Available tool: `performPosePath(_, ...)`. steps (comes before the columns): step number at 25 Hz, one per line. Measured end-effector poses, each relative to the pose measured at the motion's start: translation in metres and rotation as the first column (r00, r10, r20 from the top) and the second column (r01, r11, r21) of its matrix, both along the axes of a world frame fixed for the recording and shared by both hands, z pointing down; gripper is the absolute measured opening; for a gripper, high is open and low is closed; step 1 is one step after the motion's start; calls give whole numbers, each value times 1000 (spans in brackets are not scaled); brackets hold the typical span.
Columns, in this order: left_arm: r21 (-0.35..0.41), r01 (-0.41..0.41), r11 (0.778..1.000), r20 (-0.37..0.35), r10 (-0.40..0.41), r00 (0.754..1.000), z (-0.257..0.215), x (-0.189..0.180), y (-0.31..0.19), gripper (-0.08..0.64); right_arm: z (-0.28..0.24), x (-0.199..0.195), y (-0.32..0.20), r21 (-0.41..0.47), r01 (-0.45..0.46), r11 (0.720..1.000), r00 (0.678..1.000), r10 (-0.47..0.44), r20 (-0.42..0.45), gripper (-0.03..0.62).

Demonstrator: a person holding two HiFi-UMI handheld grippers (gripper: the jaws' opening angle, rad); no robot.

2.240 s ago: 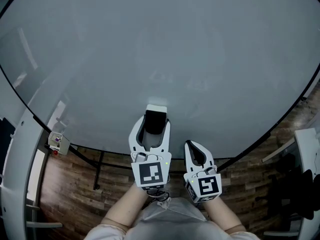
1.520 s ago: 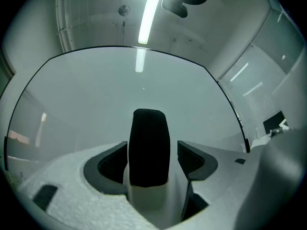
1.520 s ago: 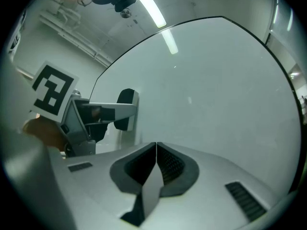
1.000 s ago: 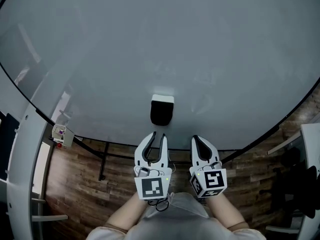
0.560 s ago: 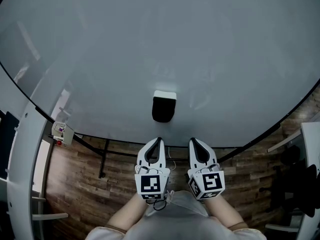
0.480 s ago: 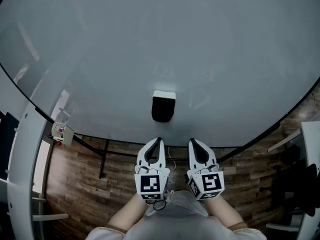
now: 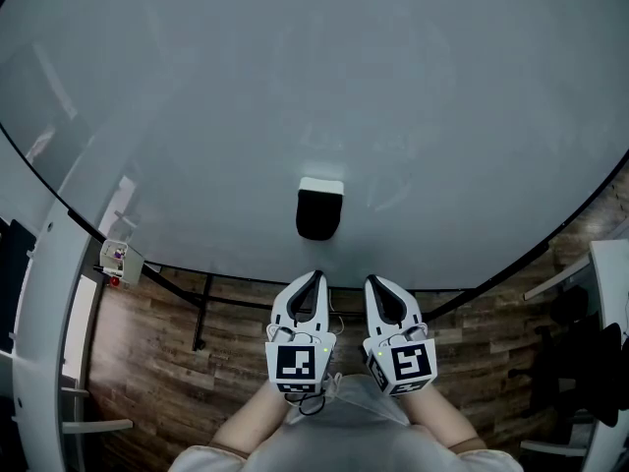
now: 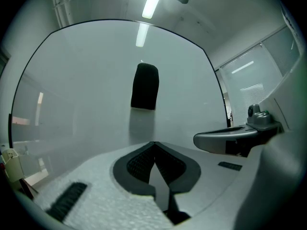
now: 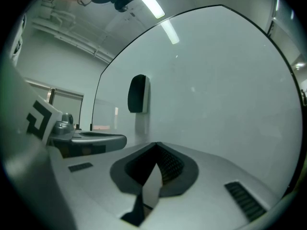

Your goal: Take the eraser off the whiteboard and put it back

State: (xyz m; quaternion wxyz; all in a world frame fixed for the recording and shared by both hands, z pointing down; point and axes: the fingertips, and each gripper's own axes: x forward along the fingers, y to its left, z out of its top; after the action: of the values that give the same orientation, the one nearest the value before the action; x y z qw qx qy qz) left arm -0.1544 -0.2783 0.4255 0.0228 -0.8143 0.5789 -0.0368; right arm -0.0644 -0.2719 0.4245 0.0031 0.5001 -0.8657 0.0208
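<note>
The black eraser [image 7: 319, 208] with a white back sticks to the whiteboard [image 7: 324, 87], above both grippers; it also shows as a dark block, the eraser [image 8: 145, 86], and from the side, the eraser [image 9: 138, 94]. My left gripper [image 7: 315, 278] hangs just below it, apart from it, shut with nothing between its jaws [image 8: 153, 143]. My right gripper [image 7: 373, 282] sits beside it on the right, also shut and empty [image 9: 157, 145]. Both point level at the board.
The whiteboard's black edge [image 7: 472, 293] curves round below the grippers. A stand leg [image 7: 202, 313] and wooden floor [image 7: 157, 382] lie beneath. A small box [image 7: 114, 257] hangs at the left; a white frame [image 7: 39, 342] stands further left.
My left gripper let go of the eraser, drew back and down from the board, and its jaws shut. The eraser stays on the board. The right gripper hardly moved.
</note>
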Motion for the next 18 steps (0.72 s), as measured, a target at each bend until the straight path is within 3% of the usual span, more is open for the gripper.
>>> performPosePath(18,17,-6,1000,9,6,1000,-5,6,-4,17,-2,1,-7,9,32,999,999,-32,-31,26)
